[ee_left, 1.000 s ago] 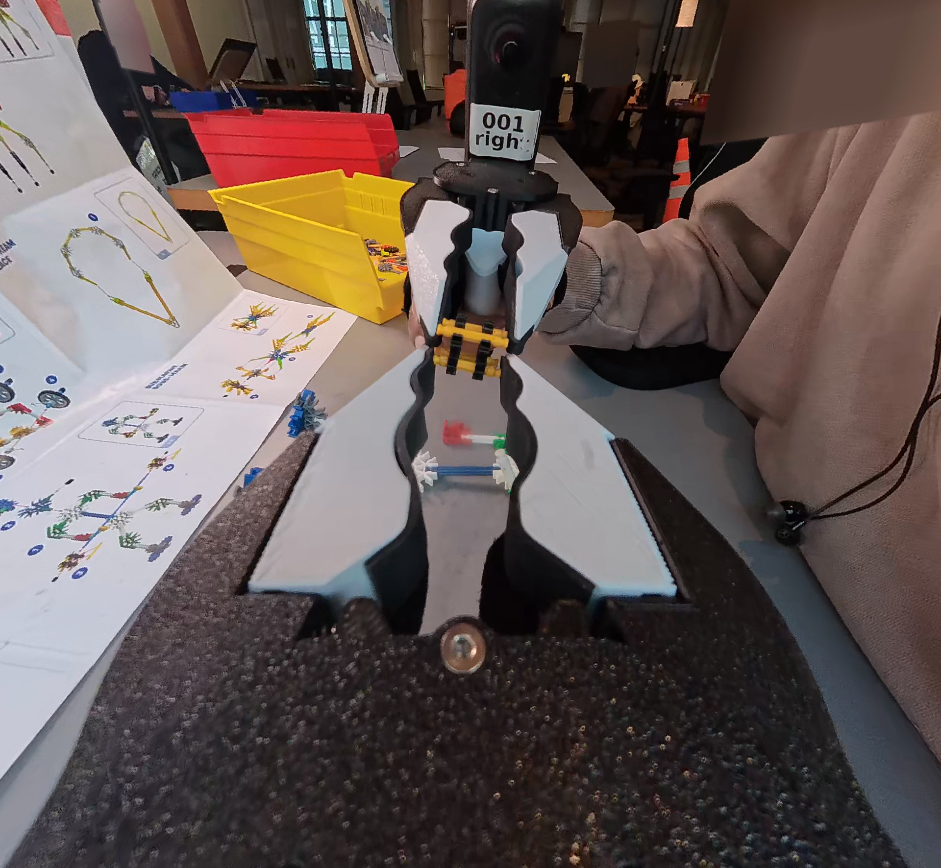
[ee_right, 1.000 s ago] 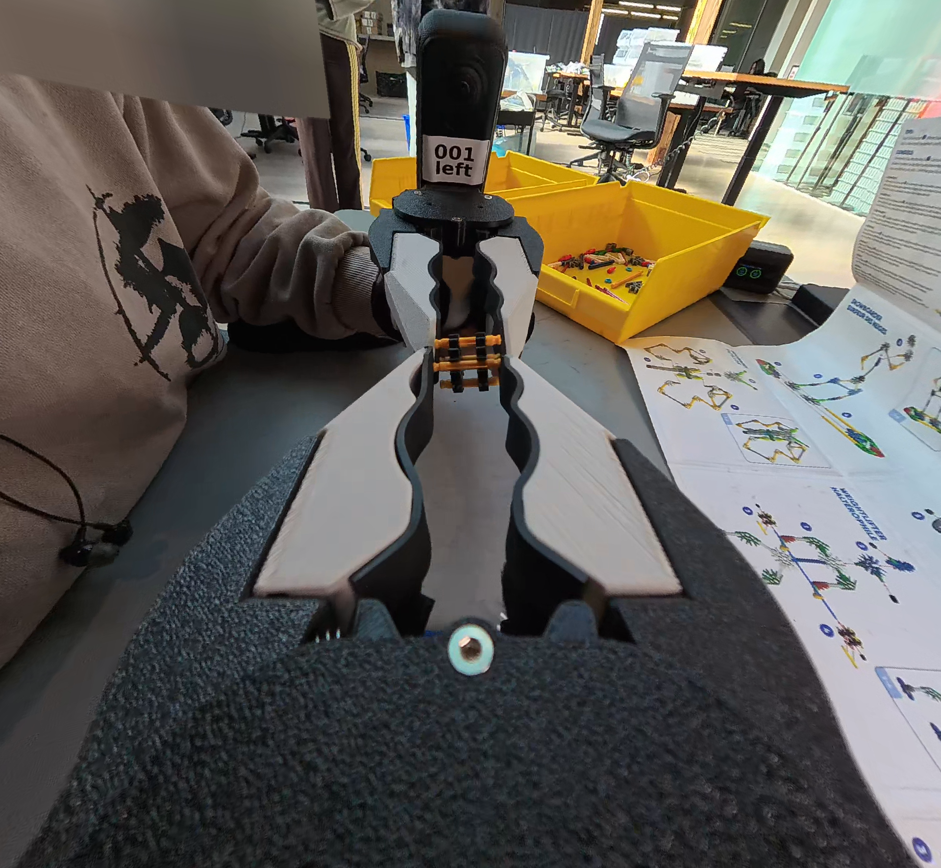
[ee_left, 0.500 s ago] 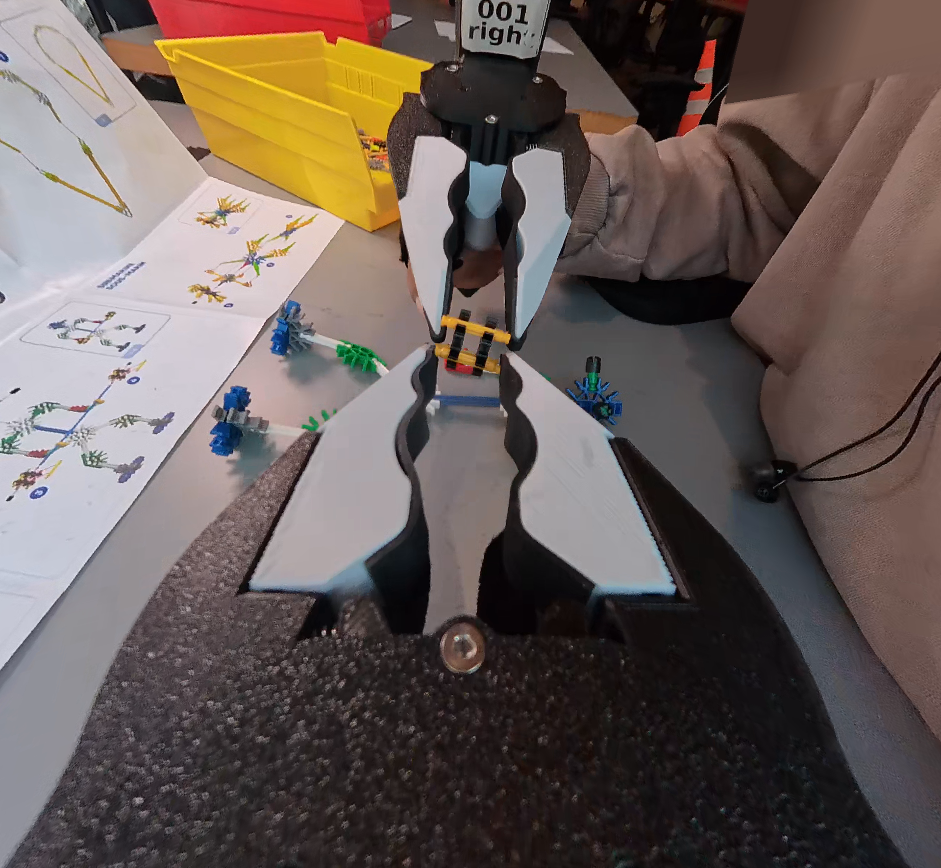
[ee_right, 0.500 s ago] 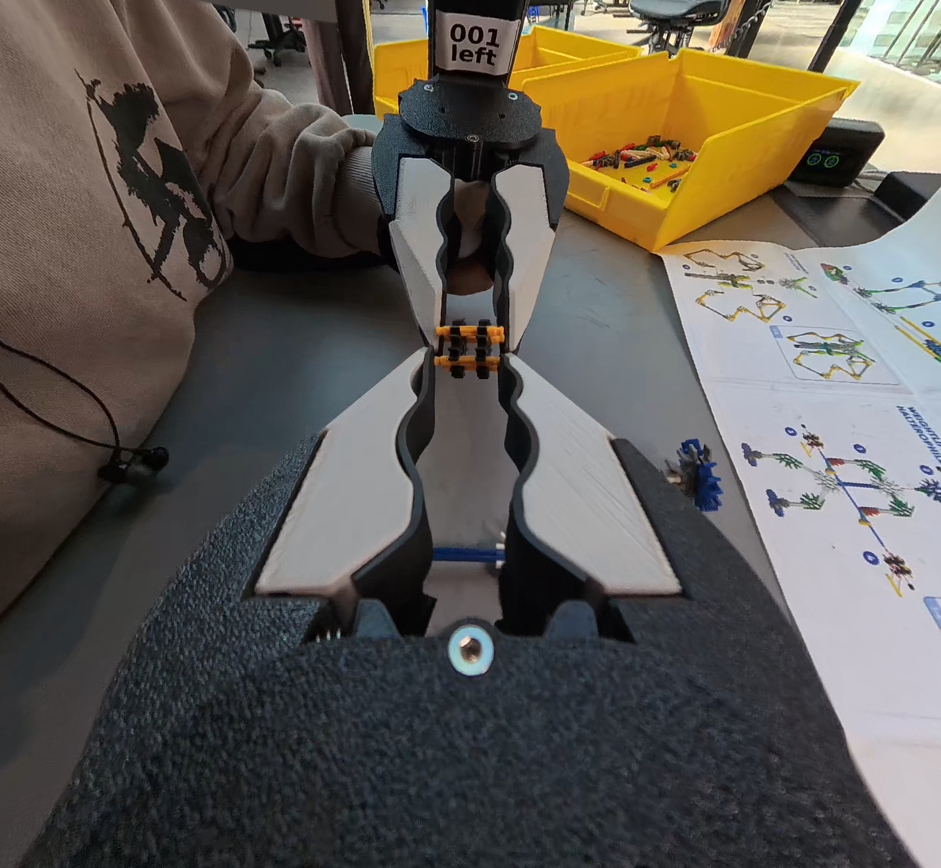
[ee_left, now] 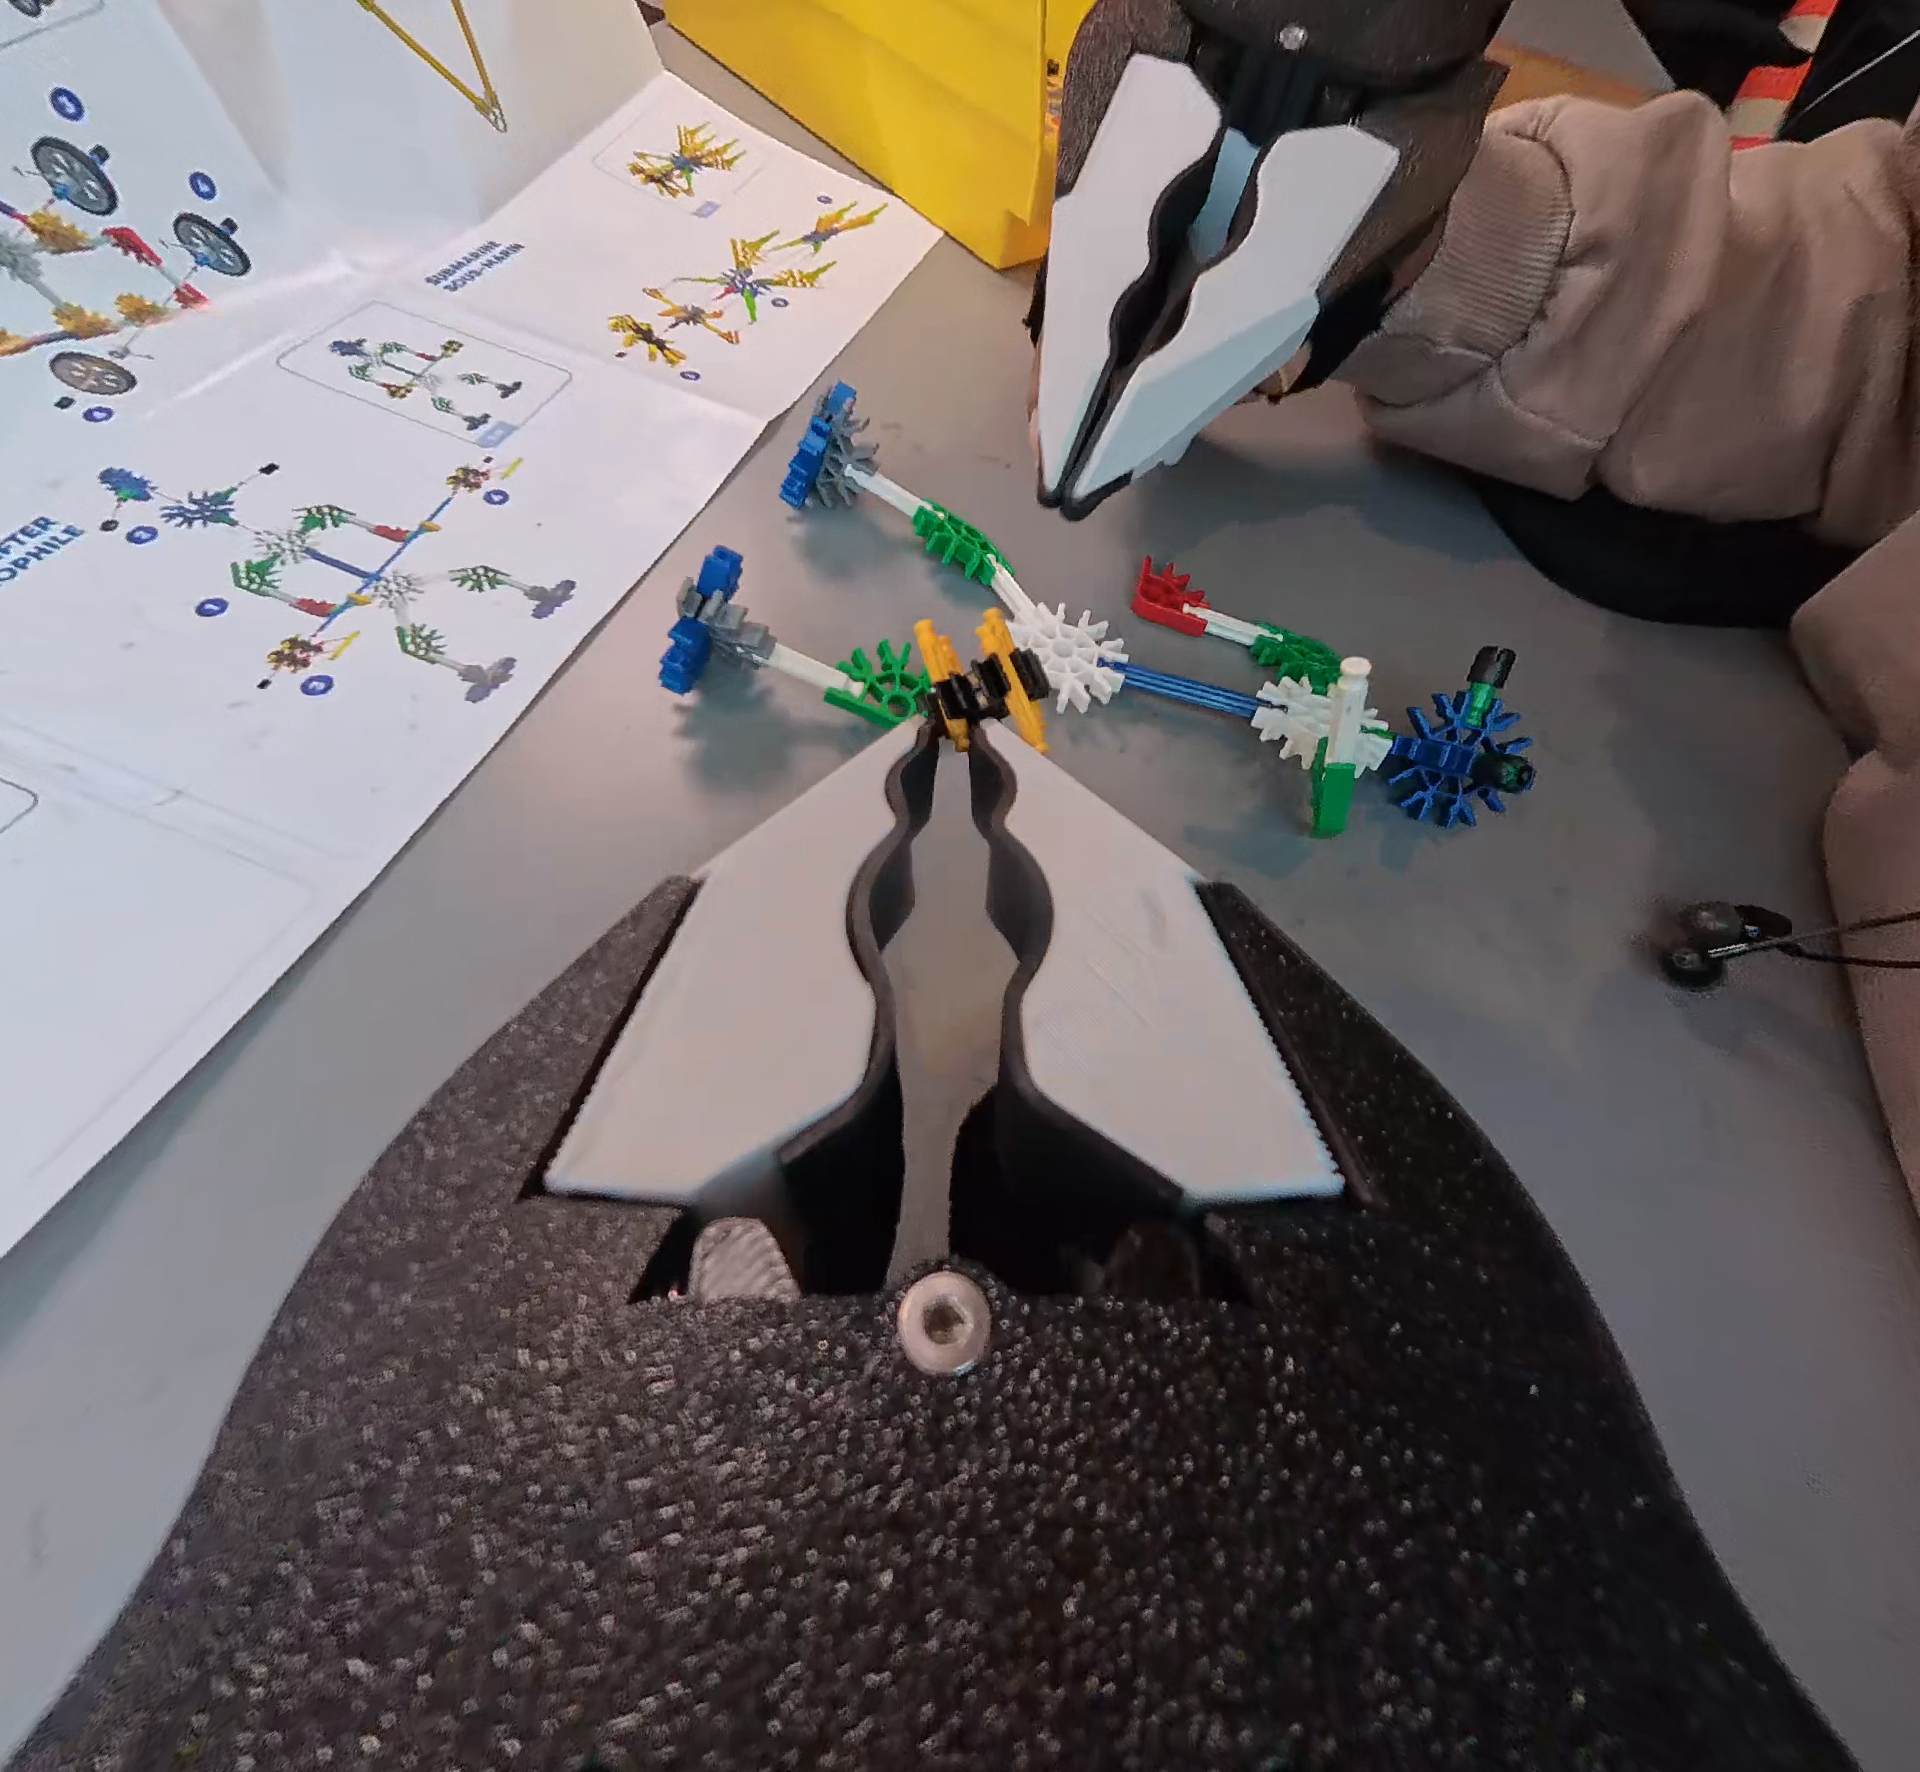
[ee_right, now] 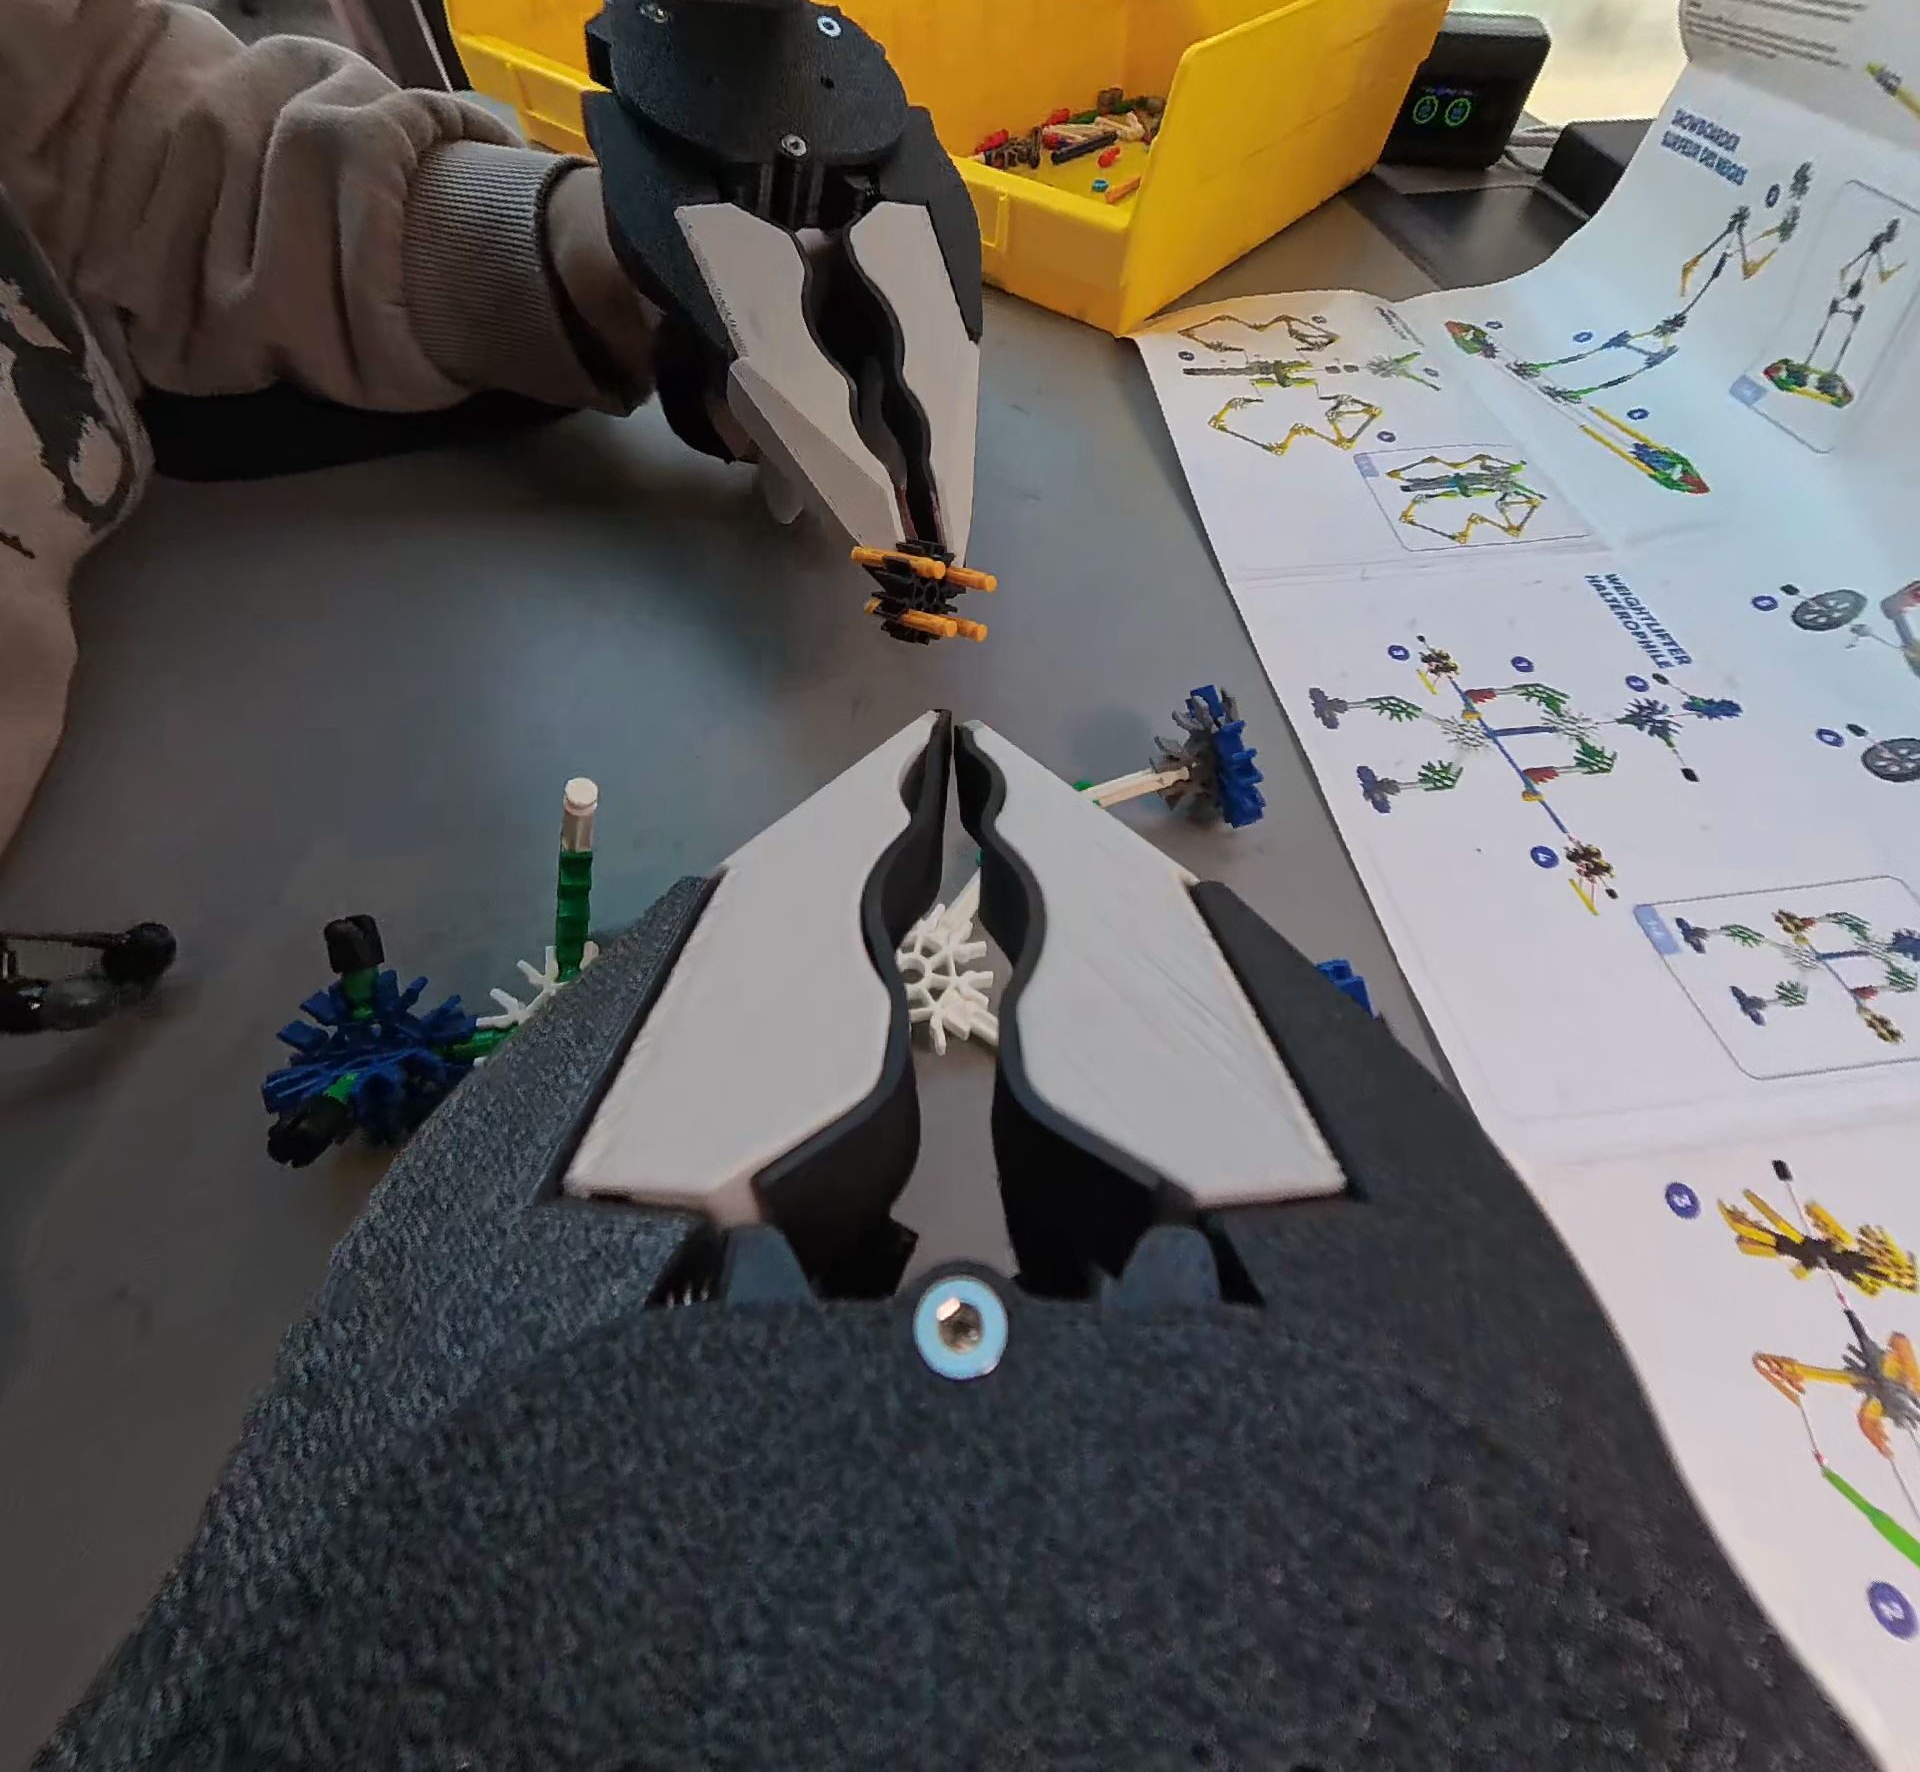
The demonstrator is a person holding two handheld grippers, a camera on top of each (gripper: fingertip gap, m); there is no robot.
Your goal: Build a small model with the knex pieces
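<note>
Left hand-held gripper (ee_left: 954,748) is pinched shut on a small yellow-black piece (ee_left: 977,680), held just above the rod model (ee_left: 1070,657) lying mid-tabletop (ee_left: 1558,1151). Right hand-held gripper (ee_right: 950,723) is closed and empty, hovering over the model's white hub (ee_right: 940,979). Instruction sheet (ee_right: 1558,787) runs along one tabletop edge, yellow bin (ee_right: 1226,112) at the far edge; no step can be judged beyond holding the piece at the model.
</note>
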